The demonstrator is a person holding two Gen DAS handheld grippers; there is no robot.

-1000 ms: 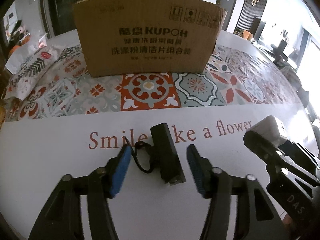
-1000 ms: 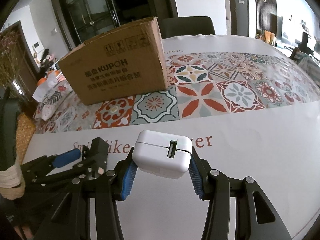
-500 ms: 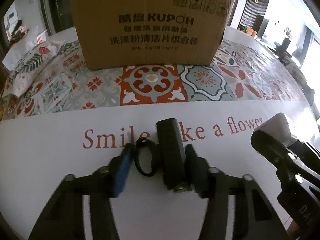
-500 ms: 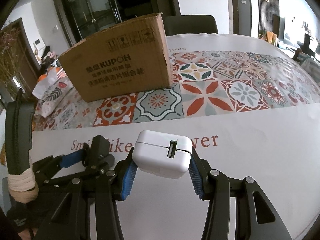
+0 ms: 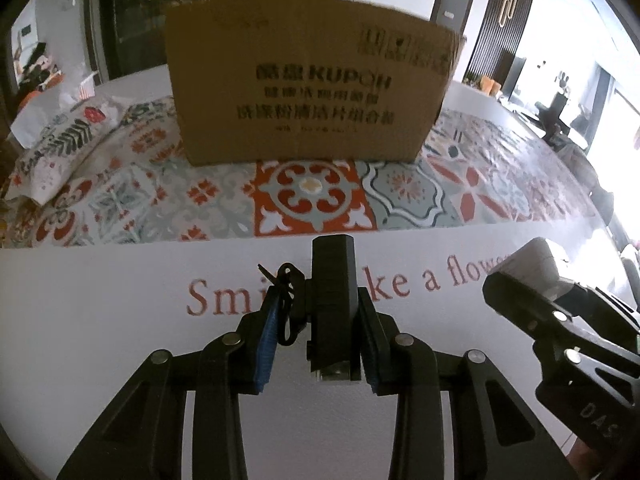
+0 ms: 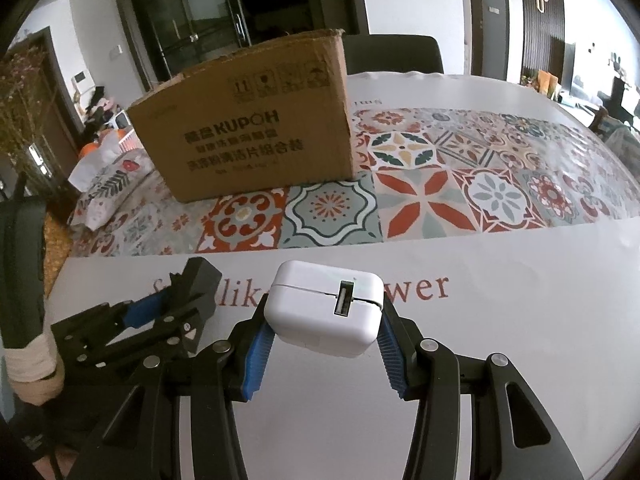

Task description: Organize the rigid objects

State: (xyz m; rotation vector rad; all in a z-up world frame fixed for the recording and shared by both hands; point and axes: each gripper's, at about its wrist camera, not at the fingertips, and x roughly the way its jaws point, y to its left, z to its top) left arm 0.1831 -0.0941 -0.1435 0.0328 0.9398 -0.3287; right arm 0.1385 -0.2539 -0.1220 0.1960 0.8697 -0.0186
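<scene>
Tablecloth (image 5: 120, 360): black device (image 5: 333, 304) gripped (cardboard box (image 5: 304, 92) behind).

A black bar-shaped device (image 5: 333, 300) with a small looped strap (image 5: 286, 304) on its left side points lengthwise at the cardboard box (image 5: 310, 80) — well short of it. A white USB charger cube (image 6: 326, 306) sits further right, port facing away from the box.

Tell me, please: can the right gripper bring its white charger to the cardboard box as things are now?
Probably yes. The right gripper holds the white charger, and only bare tablecloth lies between it and the cardboard box. The left gripper stays off to the side.
</scene>
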